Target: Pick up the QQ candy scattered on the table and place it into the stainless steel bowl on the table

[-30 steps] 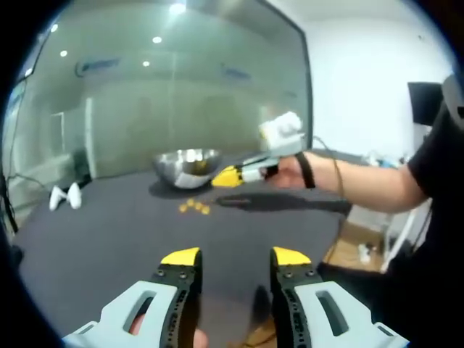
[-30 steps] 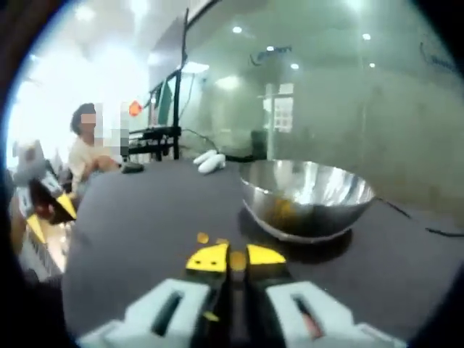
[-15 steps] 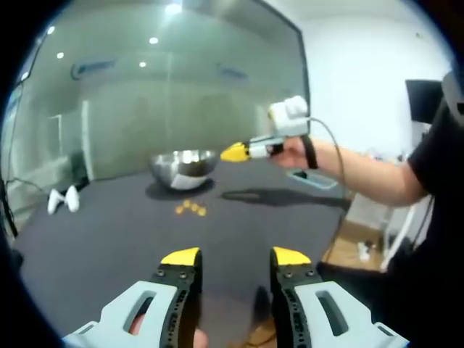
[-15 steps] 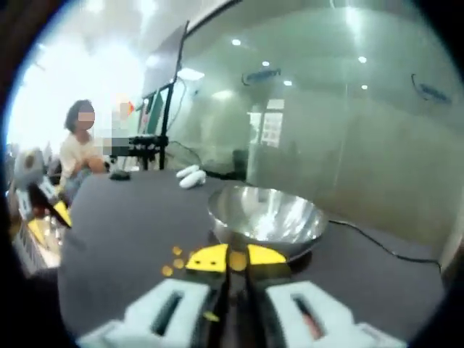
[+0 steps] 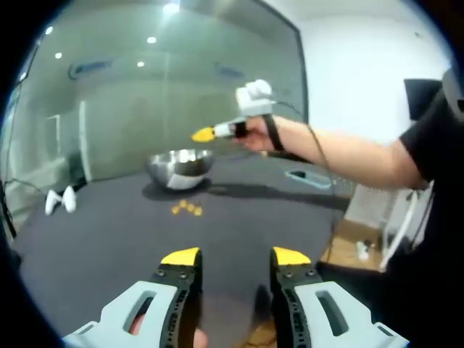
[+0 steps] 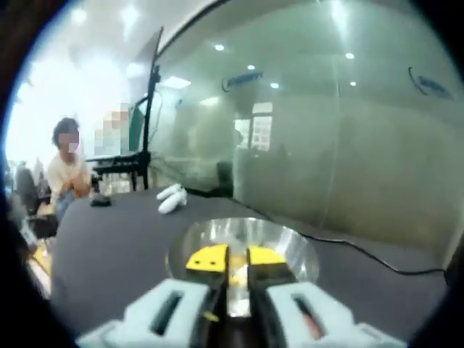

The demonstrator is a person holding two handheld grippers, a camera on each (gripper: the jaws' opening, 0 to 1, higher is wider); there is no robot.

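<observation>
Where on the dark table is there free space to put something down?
Free: the wide dark table between the left gripper and the small orange candies. Crowded: around the shiny stainless steel bowl, with candies in front and the right gripper above it.

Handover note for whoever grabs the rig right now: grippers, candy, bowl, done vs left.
Right gripper: shut on a QQ candy, held above the stainless steel bowl; not yet released.
Left gripper: open, empty, low over the near table.
Several loose candies lie on the table in front of the bowl.
Bowl contents can't be made out.
Left: drop this piece, then collect the loose ones.
</observation>
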